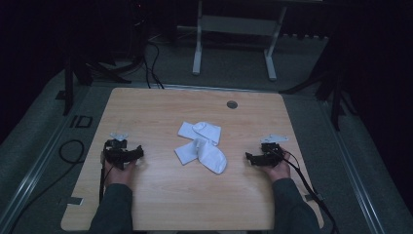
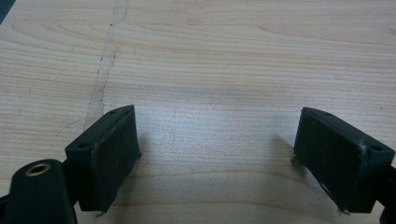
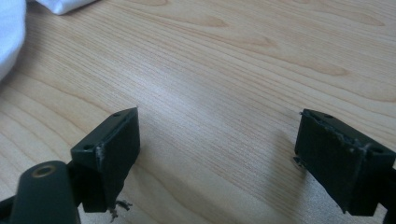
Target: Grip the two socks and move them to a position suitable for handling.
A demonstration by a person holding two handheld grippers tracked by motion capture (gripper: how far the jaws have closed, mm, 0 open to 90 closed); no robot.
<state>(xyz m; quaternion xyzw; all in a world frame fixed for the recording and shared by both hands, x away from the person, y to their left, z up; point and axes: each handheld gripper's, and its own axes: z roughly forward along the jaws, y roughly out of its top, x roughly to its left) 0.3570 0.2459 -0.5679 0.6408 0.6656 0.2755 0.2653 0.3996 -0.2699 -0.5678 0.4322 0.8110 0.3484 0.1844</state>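
Two white socks (image 1: pixel 202 146) lie in a loose overlapping heap at the middle of the wooden table (image 1: pixel 160 204). My left gripper (image 1: pixel 122 151) rests on the table at the left, well apart from the socks, its jaws wide open over bare wood (image 2: pixel 215 135). At the right side my right gripper (image 1: pixel 263 155) sits low on the table, jaws open with nothing between them (image 3: pixel 217 135). A white edge of a sock (image 3: pixel 11 32) shows at the upper left of the right gripper view.
A small round grey grommet (image 1: pixel 232 104) sits near the table's far edge. Beyond the table stand a white frame's legs (image 1: pixel 197 53) and dark cables (image 1: pixel 151 63) on the floor. A cable loop (image 1: pixel 70 151) lies left of the table.
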